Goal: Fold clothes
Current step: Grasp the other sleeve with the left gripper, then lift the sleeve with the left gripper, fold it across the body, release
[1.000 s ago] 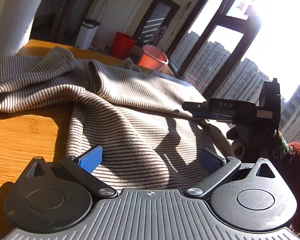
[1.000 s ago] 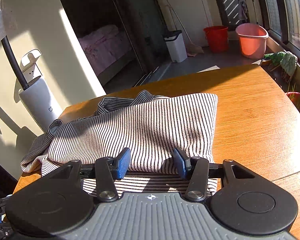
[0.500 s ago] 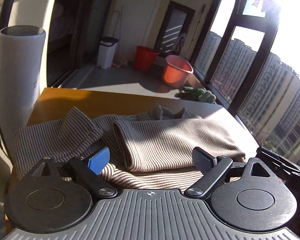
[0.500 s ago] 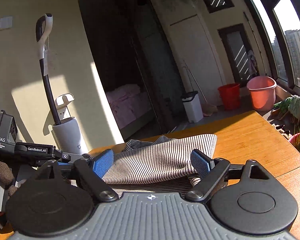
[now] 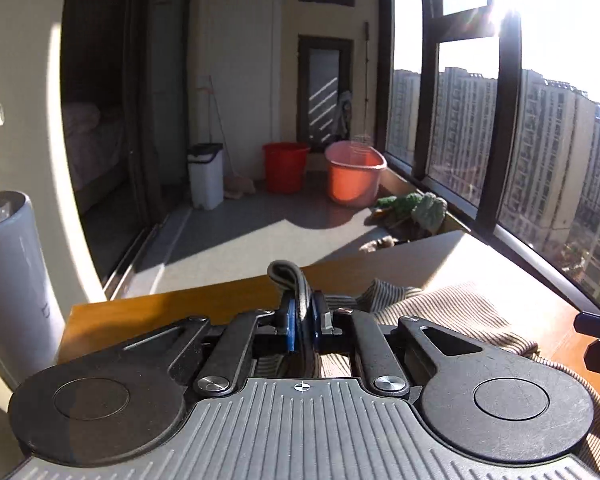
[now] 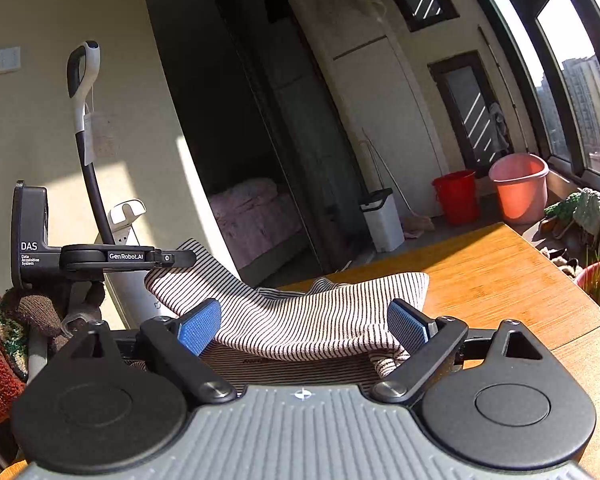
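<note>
striped garment (image 6: pixel 300 316) clamped in left hand-held gripper (image 5: pixel 303 320).

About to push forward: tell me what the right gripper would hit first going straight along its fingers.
Likely the striped garment: it lies bunched between the opening jaws of the right gripper, untouched by the pads. Past it comes the wooden table. Depth is uncertain.

left tongs clamped, right tongs spreading

the left tongs (image 5: pixel 303 326) pinch a cloth fold; the right tongs (image 6: pixel 302 326) are opening, pads clear; a gloved hand (image 6: pixel 40 312) grips the left handle.
</note>
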`<state>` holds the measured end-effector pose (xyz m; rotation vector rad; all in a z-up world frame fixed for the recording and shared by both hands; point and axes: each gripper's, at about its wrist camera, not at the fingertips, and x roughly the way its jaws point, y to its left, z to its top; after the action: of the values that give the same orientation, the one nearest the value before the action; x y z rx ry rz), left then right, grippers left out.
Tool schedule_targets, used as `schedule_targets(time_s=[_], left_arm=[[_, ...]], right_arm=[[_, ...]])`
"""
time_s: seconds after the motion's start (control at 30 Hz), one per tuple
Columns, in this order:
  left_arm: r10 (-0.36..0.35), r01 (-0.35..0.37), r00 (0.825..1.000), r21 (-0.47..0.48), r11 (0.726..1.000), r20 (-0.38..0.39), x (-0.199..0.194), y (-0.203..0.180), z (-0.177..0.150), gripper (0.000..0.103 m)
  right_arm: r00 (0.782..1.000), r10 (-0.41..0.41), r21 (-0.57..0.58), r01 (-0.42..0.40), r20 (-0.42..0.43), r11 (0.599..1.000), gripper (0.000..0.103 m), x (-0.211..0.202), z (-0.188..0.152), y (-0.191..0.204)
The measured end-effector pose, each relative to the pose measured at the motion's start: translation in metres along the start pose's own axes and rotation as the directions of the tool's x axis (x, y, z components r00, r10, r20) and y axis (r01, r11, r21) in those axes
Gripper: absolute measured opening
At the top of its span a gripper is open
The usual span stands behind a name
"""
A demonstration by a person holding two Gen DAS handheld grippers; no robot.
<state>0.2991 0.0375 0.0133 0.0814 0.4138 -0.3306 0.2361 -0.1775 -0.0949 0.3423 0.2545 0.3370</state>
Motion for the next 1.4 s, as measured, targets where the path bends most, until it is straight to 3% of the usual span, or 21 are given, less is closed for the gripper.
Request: schedule_targets(time_s=[0.07, 0.17, 0.23, 0.4, 0.43, 0.5, 0.67, 0.77, 0.83, 0.87, 0.9, 0.93, 1.0, 1.03, 1.17, 1.27, 1.4], left_arm=[[0.012, -0.012, 1.000, 0.009, 1.000, 0.015, 0.004, 0.003, 0.004, 0.010], [0.036, -0.035, 0.997, 0.007, 0.999, -0.075, 0.029, 0.013, -0.011, 0.018], [0.093, -0.091, 0.989, 0.016, 0.996, -0.119, 0.036, 0.023, -0.023, 0.022], [0.170, -0.178, 0.982, -0.092, 0.980, -0.088, -0.008, 0.071, -0.029, 0.061], [0.177, -0.184, 0.981, -0.098, 0.978, -0.077, -0.021, 0.080, -0.029, 0.064], [0.175, -0.181, 0.982, -0.084, 0.980, -0.074, -0.039, 0.089, -0.031, 0.080], [0.147, -0.139, 0.974, 0.057, 0.989, -0.174, -0.038, 0.072, -0.053, 0.088], [0.210, -0.180, 0.952, 0.147, 0.973, -0.222, -0.018, 0.062, -0.068, 0.086], [0.240, -0.199, 0.939, 0.181, 0.963, -0.245, -0.007, 0.061, -0.075, 0.058], [0.261, -0.217, 0.933, 0.191, 0.957, -0.249, -0.004, 0.062, -0.077, 0.023], [0.278, -0.237, 0.931, 0.186, 0.954, -0.239, -0.005, 0.065, -0.078, 0.011], [0.282, -0.248, 0.935, 0.172, 0.954, -0.217, -0.010, 0.067, -0.076, 0.011], [0.289, -0.265, 0.944, 0.157, 0.951, -0.158, -0.026, 0.067, -0.067, 0.010], [0.292, -0.271, 0.947, 0.155, 0.950, -0.131, -0.033, 0.065, -0.064, 0.010], [0.254, -0.245, 0.966, 0.153, 0.957, -0.044, -0.062, 0.050, -0.048, 0.009], [0.214, -0.211, 0.977, 0.165, 0.963, 0.001, -0.078, 0.036, -0.042, 0.010], [0.182, -0.182, 0.983, 0.184, 0.966, 0.020, -0.086, 0.025, -0.044, 0.010]], right_arm=[[1.000, -0.002, -0.001, 0.002, -0.001, 1.000, 0.094, 0.000, 0.000, 0.000], [1.000, -0.007, 0.000, 0.007, -0.005, 1.000, 0.096, 0.002, 0.000, 0.001], [1.000, -0.010, 0.002, 0.010, -0.006, 1.000, 0.097, 0.003, 0.000, 0.001], [1.000, -0.008, 0.002, 0.008, -0.016, 1.000, 0.098, 0.005, -0.001, 0.002], [1.000, -0.008, 0.001, 0.008, -0.018, 1.000, 0.098, 0.005, -0.001, 0.002], [1.000, -0.007, -0.002, 0.007, -0.024, 1.000, 0.098, 0.007, -0.001, 0.003], [0.998, -0.024, -0.039, 0.022, -0.051, 0.999, 0.098, 0.012, 0.001, 0.011], [0.995, -0.019, -0.080, 0.011, -0.098, 0.997, 0.097, 0.015, 0.008, 0.026], [0.992, 0.012, -0.086, -0.022, -0.122, 0.996, 0.097, 0.015, 0.016, 0.037], [0.991, 0.036, -0.081, -0.047, -0.129, 0.996, 0.096, 0.016, 0.022, 0.043], [0.989, 0.062, -0.074, -0.073, -0.138, 0.995, 0.090, 0.018, 0.028, 0.050], [0.984, 0.092, -0.060, -0.102, -0.154, 0.993, 0.086, 0.024, 0.034, 0.057], [0.967, 0.163, -0.012, -0.169, -0.197, 0.986, 0.063, 0.043, 0.047, 0.072], [0.953, 0.205, 0.026, -0.205, -0.225, 0.978, 0.062, 0.056, 0.052, 0.079], [0.894, 0.307, 0.163, -0.267, -0.325, 0.950, 0.064, 0.114, 0.063, 0.111], [0.873, 0.301, 0.212, -0.234, -0.384, 0.949, 0.083, 0.143, 0.061, 0.129], [0.828, 0.326, 0.322, -0.188, -0.456, 0.928, 0.083, 0.167, 0.051, 0.136]])
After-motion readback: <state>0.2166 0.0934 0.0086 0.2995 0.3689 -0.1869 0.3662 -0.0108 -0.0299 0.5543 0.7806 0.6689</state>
